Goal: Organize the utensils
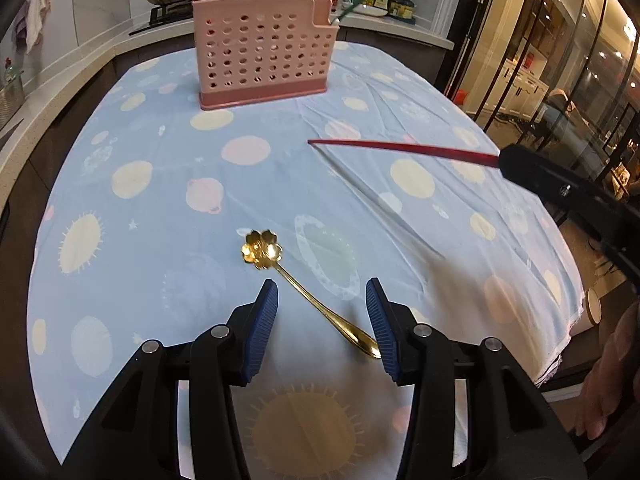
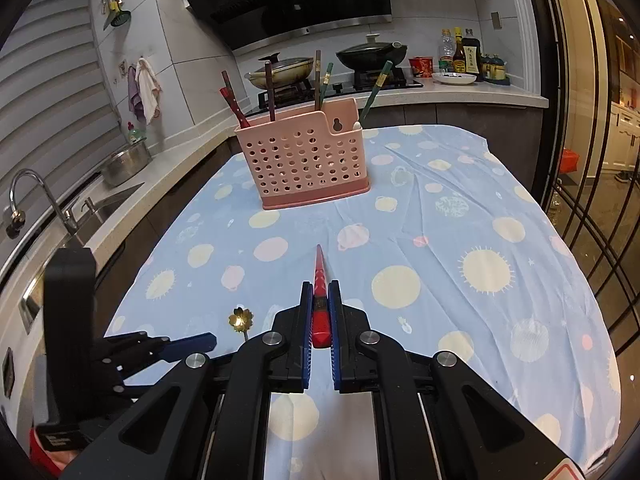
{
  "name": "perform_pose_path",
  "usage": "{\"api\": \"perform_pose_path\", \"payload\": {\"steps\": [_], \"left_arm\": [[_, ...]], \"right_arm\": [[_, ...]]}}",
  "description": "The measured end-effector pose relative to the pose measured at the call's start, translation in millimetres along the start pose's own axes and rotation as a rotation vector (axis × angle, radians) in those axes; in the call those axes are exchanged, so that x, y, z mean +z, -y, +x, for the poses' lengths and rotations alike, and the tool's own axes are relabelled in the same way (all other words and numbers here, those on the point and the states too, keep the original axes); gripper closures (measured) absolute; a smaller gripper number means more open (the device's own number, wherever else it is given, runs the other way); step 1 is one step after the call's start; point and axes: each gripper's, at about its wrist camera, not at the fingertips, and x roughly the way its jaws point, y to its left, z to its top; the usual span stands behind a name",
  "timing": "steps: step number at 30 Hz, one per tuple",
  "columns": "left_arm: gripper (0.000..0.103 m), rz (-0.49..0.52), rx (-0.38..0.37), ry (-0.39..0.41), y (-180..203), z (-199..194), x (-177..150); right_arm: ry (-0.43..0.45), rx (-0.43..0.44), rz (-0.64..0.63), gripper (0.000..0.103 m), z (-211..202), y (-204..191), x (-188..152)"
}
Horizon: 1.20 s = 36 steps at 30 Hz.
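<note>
A gold spoon [image 1: 304, 292] with a flower-shaped bowl lies on the blue patterned tablecloth [image 1: 160, 184]. My left gripper [image 1: 322, 312] is open around its handle; the blue pads stand apart from it on either side. My right gripper [image 2: 320, 296] is shut on a red chopstick [image 2: 319, 276] that points forward above the cloth. In the left wrist view the red chopstick [image 1: 400, 147] sticks out leftward from the right gripper [image 1: 516, 162]. The pink perforated utensil holder [image 2: 308, 156] stands at the table's far end with several chopsticks in it. The spoon [image 2: 241, 317] also shows beside the left gripper's finger [image 2: 188, 344].
Behind the pink holder [image 1: 262, 56] runs a counter with a stove and pans [image 2: 368, 56] and bottles [image 2: 460, 56]. A sink and tap [image 2: 36, 200] lie left of the table. Glass doors [image 2: 592, 160] stand at right. A hand [image 1: 608, 380] shows past the table's right edge.
</note>
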Motion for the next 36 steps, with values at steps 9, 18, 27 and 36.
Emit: {"api": "perform_pose_path", "payload": {"steps": [9, 18, 27, 36], "left_arm": [[0.082, -0.007, 0.055, -0.034, -14.0, 4.8, -27.3], [0.046, -0.054, 0.038, -0.006, -11.5, -6.7, -20.2], [0.059, 0.044, 0.071, -0.029, 14.1, 15.5, -23.0], [0.092, -0.048, 0.030, -0.039, -20.6, -1.9, -37.4]], "right_arm": [[-0.024, 0.008, 0.002, 0.096, -1.0, 2.9, -10.3], [-0.030, 0.019, 0.008, 0.096, 2.2, 3.5, -12.8], [-0.047, 0.012, 0.005, 0.096, 2.0, 5.7, -16.8], [-0.063, 0.029, -0.002, 0.096, 6.6, 2.0, -20.5]]}}
